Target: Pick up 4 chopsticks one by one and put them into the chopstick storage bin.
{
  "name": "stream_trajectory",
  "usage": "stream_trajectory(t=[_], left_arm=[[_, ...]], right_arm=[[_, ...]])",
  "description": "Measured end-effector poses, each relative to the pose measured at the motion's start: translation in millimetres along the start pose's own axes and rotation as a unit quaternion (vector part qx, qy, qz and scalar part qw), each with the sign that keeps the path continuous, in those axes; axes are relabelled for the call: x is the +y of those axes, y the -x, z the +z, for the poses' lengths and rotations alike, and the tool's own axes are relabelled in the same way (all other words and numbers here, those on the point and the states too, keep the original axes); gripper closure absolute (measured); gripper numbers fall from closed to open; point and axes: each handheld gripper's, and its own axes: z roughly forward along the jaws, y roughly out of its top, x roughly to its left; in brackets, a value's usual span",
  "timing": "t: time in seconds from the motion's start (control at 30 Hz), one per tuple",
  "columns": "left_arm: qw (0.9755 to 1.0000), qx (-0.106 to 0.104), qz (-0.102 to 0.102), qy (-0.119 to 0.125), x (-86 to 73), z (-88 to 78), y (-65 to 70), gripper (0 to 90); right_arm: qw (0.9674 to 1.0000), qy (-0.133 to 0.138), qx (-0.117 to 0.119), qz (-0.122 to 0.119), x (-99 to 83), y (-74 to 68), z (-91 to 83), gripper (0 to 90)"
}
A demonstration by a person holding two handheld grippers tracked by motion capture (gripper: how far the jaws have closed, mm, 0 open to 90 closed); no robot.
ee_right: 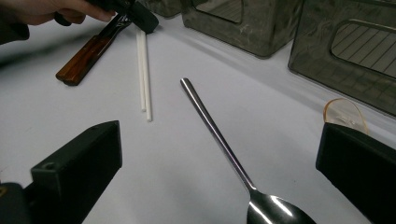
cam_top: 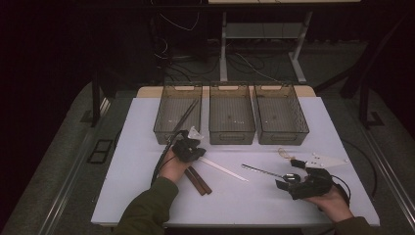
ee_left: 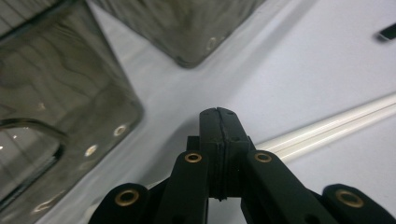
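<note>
My left gripper [cam_top: 199, 153] [ee_left: 218, 112] is shut, its jaws pressed flat together just in front of the left bin, low over the table. A pair of white chopsticks [cam_top: 222, 169] [ee_left: 327, 126] [ee_right: 144, 70] lies on the table and runs under its tip. I see nothing clamped between the jaws. Brown wooden chopsticks [cam_top: 198, 180] [ee_right: 86, 56] lie beside the left hand. At the right my right gripper [cam_top: 289, 175] [ee_right: 219, 144] stands wide open. A metal spoon [cam_top: 264, 172] [ee_right: 219, 135] lies flat between its jaws, untouched, with the bowl nearest the gripper.
Three smoky plastic bins [cam_top: 169, 137] [cam_top: 231, 137] [cam_top: 281, 137] stand in a row at the back. Dark chopsticks [cam_top: 188, 115] lean in the left one. A clear plastic spoon [cam_top: 284, 153] [ee_right: 344, 114] lies near the right bin.
</note>
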Motion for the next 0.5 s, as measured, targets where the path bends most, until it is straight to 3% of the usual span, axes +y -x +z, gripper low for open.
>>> stream_trajectory(t=[0.5], left_arm=[[0.9997,-0.024,-0.001,0.004,-6.9,-4.9,13.0,89.5]], right_arm=[[1.0000,0.001,0.000,-0.003,0.2,0.1,-0.4,0.6]])
